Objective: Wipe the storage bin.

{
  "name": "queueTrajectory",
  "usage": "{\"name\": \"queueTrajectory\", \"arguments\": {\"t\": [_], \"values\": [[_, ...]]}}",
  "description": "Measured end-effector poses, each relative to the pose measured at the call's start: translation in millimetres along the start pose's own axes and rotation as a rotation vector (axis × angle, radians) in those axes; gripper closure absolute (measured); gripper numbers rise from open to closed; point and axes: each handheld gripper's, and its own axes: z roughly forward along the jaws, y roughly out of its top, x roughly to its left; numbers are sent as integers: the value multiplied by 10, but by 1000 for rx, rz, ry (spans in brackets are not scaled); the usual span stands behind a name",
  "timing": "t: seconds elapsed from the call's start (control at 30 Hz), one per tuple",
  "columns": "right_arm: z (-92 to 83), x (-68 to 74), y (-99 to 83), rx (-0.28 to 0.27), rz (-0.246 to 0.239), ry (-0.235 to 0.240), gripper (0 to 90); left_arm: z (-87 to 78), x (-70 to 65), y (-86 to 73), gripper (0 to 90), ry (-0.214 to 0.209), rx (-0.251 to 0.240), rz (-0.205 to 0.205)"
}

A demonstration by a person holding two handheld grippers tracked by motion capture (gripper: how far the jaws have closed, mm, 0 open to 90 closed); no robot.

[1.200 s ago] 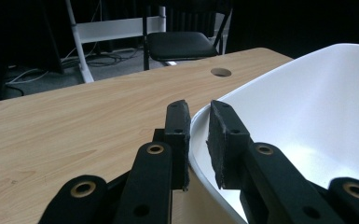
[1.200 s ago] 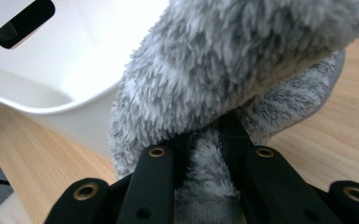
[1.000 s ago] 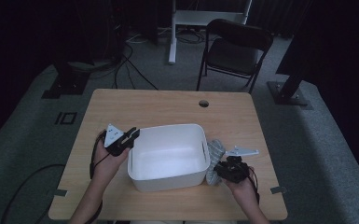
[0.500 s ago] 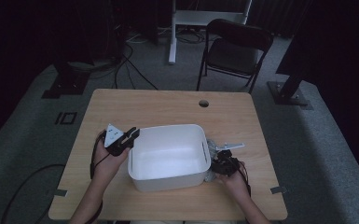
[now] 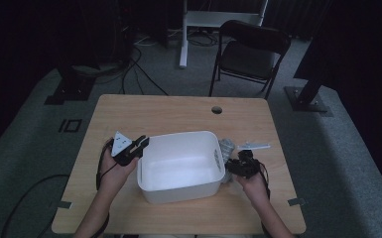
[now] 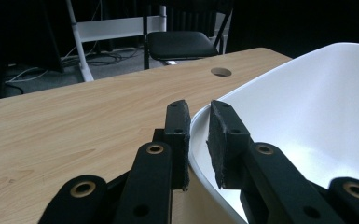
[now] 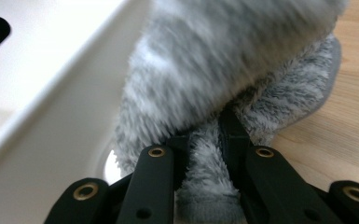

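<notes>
A white plastic tub [image 5: 183, 191] stands mid-table. My left gripper [image 5: 143, 142] is at the tub's left end, shut on the rim. In the left gripper view one pad stands outside the tub wall [image 6: 307, 102] and one inside, the left gripper [image 6: 198, 116] pinching the edge between them. My right gripper [image 5: 231, 166] is by the tub's right wall, shut on a grey fuzzy cloth [image 5: 226, 147]. The right gripper [image 7: 205, 135] has the striped, furry cloth [image 7: 224, 56] bunched in its jaws, and the cloth hangs against the tub's outer wall [image 7: 37, 93].
The wooden table [image 5: 178, 109] has a round cable hole [image 5: 217, 109] near its far edge. A black folding chair [image 5: 250, 54] and a white stand [image 5: 183, 39] are on the floor beyond it. Cables trail on the grey carpet at left.
My right gripper has moved away from the table's near edge and closer to the tub's right wall, carrying the grey cloth with it. The left gripper has stayed on the rim.
</notes>
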Motion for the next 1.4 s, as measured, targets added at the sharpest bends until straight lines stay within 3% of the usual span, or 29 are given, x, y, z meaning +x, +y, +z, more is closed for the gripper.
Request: {"name": "queueTrajectory", "arguments": {"t": [0.17, 0.33, 0.43, 0.6, 0.77, 0.8, 0.9, 0.93, 0.97, 1.0, 1.13, 1.23, 1.33, 1.4], "values": [[83, -47, -23, 17, 23, 2, 789, 4, -5, -1, 778, 5, -2, 0], [255, -81, -70, 75, 5, -46, 790, 4, -2, -4, 778, 3, -5, -3], [344, -132, -115, 106, 19, -42, 788, 2, 9, -8, 777, -6, -6, -11], [357, -152, -125, 112, 23, -35, 788, 1, 16, -9, 777, -11, -7, -8], [217, -171, -43, 59, 24, -5, 785, 0, 20, -8, 776, -15, -7, -2], [84, -171, 62, -1, 19, 1, 785, 0, 19, -8, 777, -16, -6, 0], [-92, -139, 232, -81, 7, 5, 784, 2, 16, -7, 776, -17, -6, 1], [-92, -139, 232, -81, 7, 5, 784, 2, 16, -7, 776, -17, -6, 1], [-196, -108, 360, -140, -3, 12, 783, 1, 18, -9, 776, -20, -7, 0], [-214, -93, 403, -149, -14, 8, 783, 2, 19, -10, 776, -21, -8, -1], [-177, -67, 481, -147, -34, 3, 783, 3, 25, -12, 775, -29, -10, -1], [-75, -97, 483, -108, -35, 9, 785, 5, 23, -13, 772, -28, -12, -1], [46, -106, 439, -53, -51, -24, 786, 12, 14, -7, 772, -25, -10, 3], [98, -137, 410, -48, -36, -18, 787, 12, 15, -9, 772, -26, -10, 1]]}}
